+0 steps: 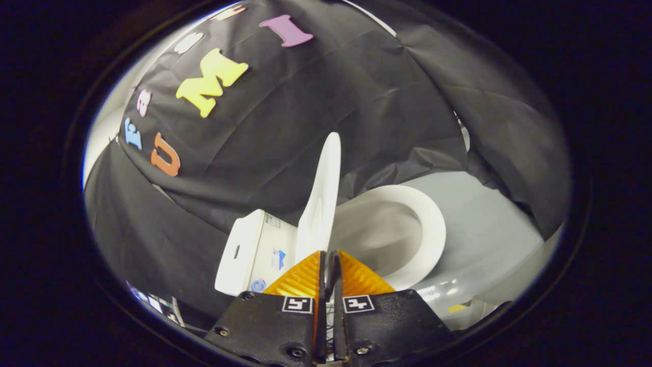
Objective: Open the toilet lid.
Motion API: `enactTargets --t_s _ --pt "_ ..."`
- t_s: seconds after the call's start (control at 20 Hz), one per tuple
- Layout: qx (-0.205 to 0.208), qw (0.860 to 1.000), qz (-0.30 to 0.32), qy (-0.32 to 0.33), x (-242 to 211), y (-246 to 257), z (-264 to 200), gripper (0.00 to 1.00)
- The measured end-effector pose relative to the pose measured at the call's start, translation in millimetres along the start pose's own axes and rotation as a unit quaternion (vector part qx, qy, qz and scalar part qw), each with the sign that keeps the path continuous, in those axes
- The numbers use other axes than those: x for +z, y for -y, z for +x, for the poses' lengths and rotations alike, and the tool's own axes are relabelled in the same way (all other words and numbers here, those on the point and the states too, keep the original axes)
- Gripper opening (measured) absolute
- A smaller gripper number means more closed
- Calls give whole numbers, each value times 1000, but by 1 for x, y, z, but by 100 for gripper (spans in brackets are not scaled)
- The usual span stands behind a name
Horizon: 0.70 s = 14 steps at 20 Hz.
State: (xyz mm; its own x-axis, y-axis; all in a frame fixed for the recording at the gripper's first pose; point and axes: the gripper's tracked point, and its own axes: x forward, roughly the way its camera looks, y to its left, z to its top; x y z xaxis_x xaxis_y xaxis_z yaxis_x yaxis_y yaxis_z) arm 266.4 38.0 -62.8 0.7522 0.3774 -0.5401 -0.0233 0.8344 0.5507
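Your gripper (329, 253) is closed on the front edge of the lid (321, 196), which stands almost upright beside the open bowl (428, 229), near the tank (254, 250). Push it gently toward the tank before you release.

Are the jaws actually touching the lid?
Touching. The gripper view shows the gripper nearly shut, the lid's thin edge running down into the narrow slot between the fingers, with no visible gap.
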Motion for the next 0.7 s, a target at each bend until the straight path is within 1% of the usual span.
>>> enactTargets --t_s 0.1,0.4,0.7 --pt "-12 1000 -16 0 2 -10 -1 9" --pt "-47 997 -64 5 2 -8 -3 9" --pt "-57 994 -93 4 2 -18 -1 8"
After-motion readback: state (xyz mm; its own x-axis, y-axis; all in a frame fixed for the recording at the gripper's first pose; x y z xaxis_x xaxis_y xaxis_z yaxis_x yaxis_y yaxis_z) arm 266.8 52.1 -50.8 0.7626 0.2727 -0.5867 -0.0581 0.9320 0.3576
